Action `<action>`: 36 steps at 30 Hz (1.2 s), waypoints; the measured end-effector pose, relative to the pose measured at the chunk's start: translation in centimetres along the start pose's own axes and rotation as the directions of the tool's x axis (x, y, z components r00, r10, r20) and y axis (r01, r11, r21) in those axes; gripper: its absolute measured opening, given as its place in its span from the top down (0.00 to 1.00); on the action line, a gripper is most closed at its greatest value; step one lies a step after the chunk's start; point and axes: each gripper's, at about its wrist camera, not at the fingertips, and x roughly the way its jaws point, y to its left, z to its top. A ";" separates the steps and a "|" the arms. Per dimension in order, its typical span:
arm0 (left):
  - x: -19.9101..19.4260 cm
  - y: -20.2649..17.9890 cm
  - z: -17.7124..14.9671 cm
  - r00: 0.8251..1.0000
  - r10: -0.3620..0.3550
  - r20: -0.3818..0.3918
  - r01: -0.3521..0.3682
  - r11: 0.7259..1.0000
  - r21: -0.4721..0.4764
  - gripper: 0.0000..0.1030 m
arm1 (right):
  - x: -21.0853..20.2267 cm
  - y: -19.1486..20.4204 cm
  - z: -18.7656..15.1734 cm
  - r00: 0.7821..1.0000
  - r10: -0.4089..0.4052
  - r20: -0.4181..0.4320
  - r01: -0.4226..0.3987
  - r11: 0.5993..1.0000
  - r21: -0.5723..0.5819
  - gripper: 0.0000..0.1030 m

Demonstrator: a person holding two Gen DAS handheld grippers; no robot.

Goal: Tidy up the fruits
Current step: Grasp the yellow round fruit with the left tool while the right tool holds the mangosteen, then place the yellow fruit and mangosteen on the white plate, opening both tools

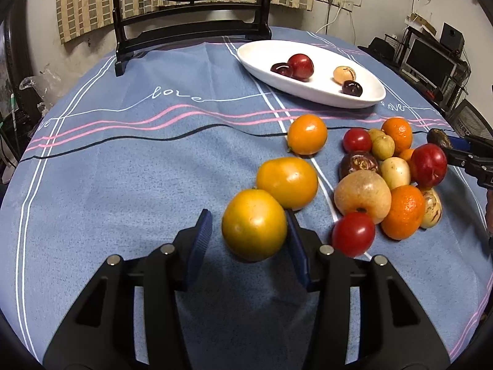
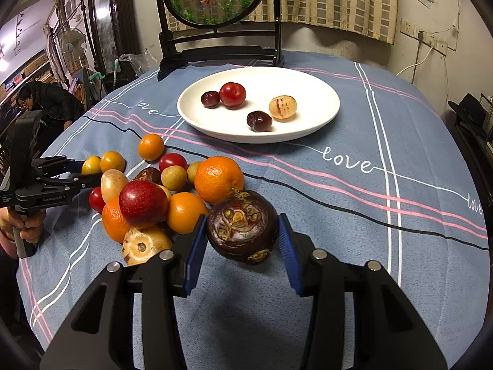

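Blue-clothed round counter (image 2: 369,215), white plate (image 2: 314,123) at rear: right claw (image 2: 242,240) clamped on mangosteen (image 2: 242,226), left claw (image 1: 249,237) released around yellow-orange fruit (image 1: 254,225) — round skins, slip or roll-off likely.

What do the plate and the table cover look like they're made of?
Plate: likely glazed ceramic, since it is smooth, white and has soft sheen at the rim, though melamine is possible. Table cover: woven fabric with a matte finish, showing creases and printed stripes.
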 end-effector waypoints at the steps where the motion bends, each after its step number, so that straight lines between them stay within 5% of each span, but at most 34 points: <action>1: 0.0 0.0 0.0 1.000 0.000 0.001 0.000 1.000 0.002 0.56 | 0.0 0.0 0.0 1.000 0.000 0.000 0.000 1.000 0.000 0.56; 2: -0.1 -0.1 0.0 1.000 -0.007 0.002 0.007 1.000 0.005 0.62 | 0.0 0.0 0.0 1.000 -0.001 0.000 0.001 1.000 0.001 0.56; 15: -2.3 -0.3 -0.5 0.999 0.022 0.036 -0.022 1.000 -0.006 0.62 | 0.6 -0.1 -0.5 1.000 -0.002 -0.023 0.002 1.000 0.001 0.56; 19: -3.7 -0.4 -0.6 0.997 0.047 0.057 -0.047 0.999 -0.001 0.62 | 0.7 -0.2 -0.5 0.999 0.029 -0.026 -0.028 1.000 0.012 0.56; 22: -5.0 -0.6 0.0 0.996 0.057 0.064 -0.057 0.998 -0.004 0.62 | -0.4 -0.4 0.3 0.991 0.135 -0.007 -0.134 0.990 0.049 0.56; 24: -6.2 -0.6 1.6 0.996 0.009 0.088 -0.007 1.000 -0.024 0.62 | -1.3 -0.2 1.7 0.983 0.181 0.023 -0.182 0.983 0.035 0.56; 28: -6.9 -1.2 6.5 0.989 -0.043 0.143 0.050 0.998 -0.049 0.62 | -1.8 -0.5 6.3 0.986 0.123 0.114 -0.125 0.992 0.005 0.56; 36: 1.1 -5.8 15.1 0.991 -0.107 0.074 0.109 0.994 -0.021 0.62 | 5.2 -3.8 11.1 0.994 -0.002 0.107 -0.012 0.991 0.132 0.56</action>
